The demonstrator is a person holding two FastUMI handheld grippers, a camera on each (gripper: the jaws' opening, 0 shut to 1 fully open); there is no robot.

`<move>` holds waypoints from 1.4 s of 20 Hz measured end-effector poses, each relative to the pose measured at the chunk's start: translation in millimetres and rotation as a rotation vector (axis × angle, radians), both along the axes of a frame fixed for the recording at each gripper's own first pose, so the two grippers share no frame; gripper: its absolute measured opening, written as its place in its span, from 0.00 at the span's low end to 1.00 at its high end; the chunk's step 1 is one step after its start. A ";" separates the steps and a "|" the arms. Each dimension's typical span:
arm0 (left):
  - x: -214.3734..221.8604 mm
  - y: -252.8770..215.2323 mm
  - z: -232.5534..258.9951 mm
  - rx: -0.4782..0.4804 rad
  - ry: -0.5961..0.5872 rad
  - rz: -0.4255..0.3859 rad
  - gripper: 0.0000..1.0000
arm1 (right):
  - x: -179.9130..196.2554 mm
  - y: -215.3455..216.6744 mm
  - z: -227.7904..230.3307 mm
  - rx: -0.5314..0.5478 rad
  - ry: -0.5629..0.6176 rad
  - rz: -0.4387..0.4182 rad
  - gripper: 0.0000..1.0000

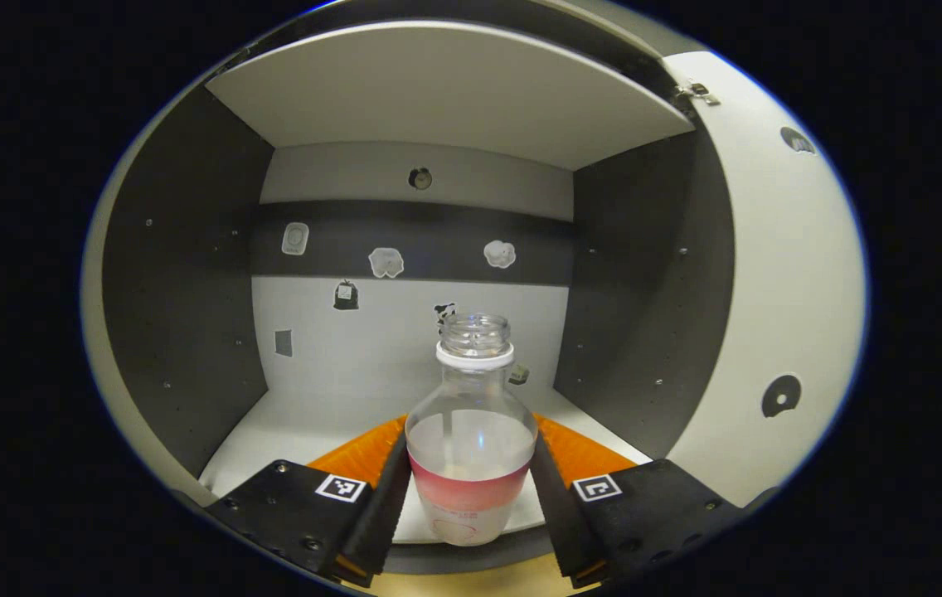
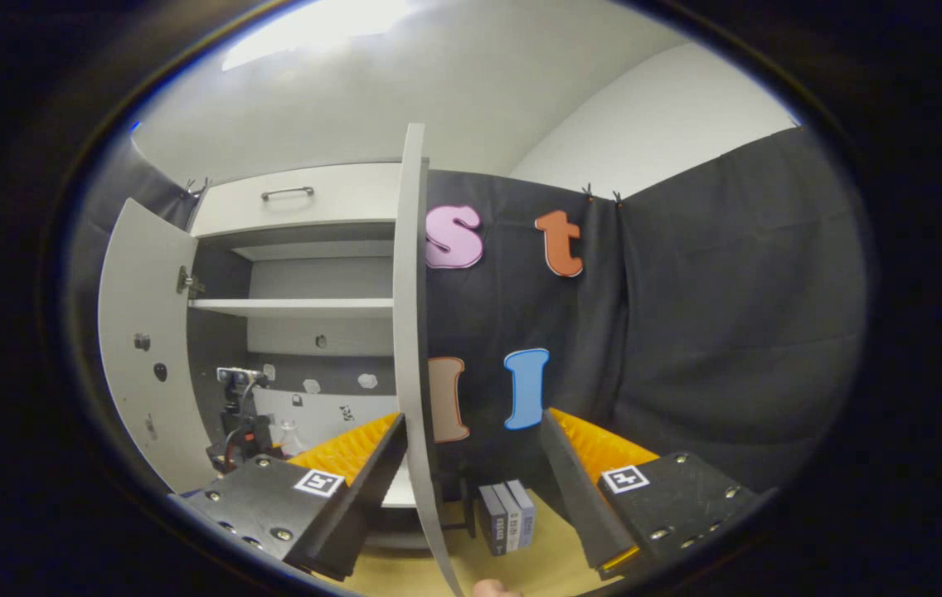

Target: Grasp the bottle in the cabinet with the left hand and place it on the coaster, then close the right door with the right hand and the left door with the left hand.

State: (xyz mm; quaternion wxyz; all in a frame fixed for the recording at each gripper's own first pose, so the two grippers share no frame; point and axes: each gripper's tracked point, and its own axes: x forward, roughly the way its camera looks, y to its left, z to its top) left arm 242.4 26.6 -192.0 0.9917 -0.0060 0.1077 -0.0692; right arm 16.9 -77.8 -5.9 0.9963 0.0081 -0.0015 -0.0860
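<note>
A clear bottle point(image 1: 471, 448) with a white neck ring, a pink label and no cap stands near the front of the cabinet's lower shelf point(image 1: 272, 431). My left gripper point(image 1: 469, 419) reaches into the cabinet, and both its fingers lie against the bottle's sides. The right door point(image 1: 778, 274) hangs open beside it. In the right gripper view that right door point(image 2: 411, 332) is edge-on, running down between the fingers of my open right gripper point(image 2: 472, 415), close to its left finger. Farther back, the left gripper point(image 2: 239, 435) is in the cabinet at the bottle point(image 2: 288, 435). The left door point(image 2: 139, 348) stands wide open.
A shelf board point(image 1: 446, 91) roofs the compartment close above the bottle. A drawer with a metal handle point(image 2: 288, 193) tops the cabinet. Three small upright boxes point(image 2: 508, 516) stand on the wooden table point(image 2: 537, 564) to the right of the right door.
</note>
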 end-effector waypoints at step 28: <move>-312.2 -42.1 -281.9 -0.186 0.504 -0.171 0.76 | -91.0 -25.5 41.3 -0.025 -0.036 -0.019 0.97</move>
